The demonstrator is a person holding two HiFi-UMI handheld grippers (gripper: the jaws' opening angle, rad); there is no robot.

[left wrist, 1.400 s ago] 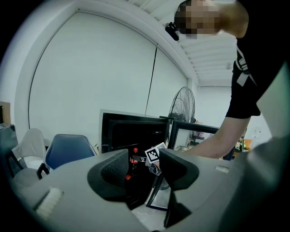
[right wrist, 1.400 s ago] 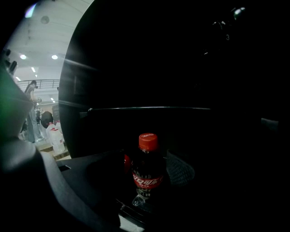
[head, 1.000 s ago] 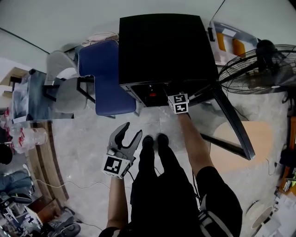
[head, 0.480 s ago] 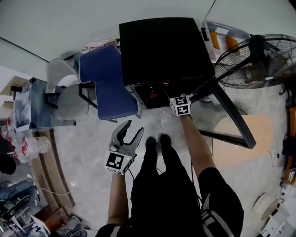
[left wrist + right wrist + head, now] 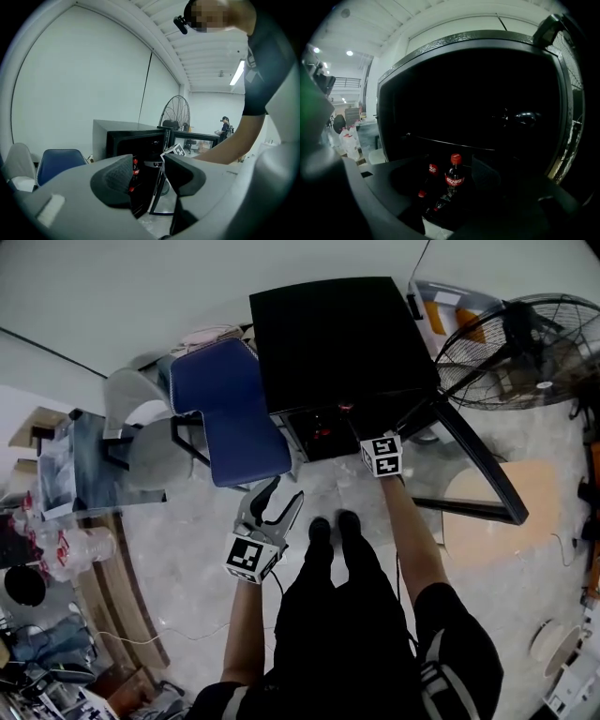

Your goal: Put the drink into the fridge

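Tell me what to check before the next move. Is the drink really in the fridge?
1. Fridge door open: ok, it stands wide open.
2. Red-capped bottle inside the fridge and upright: ok.
3. Right gripper not squeezing the bottle: ok, its jaws are apart and the pads do not press on it.
4. Right gripper out of the doorway before the door shuts: not ok, it is right at the fridge opening.
5. Left gripper free to help: ok, its jaws are apart with nothing between them.
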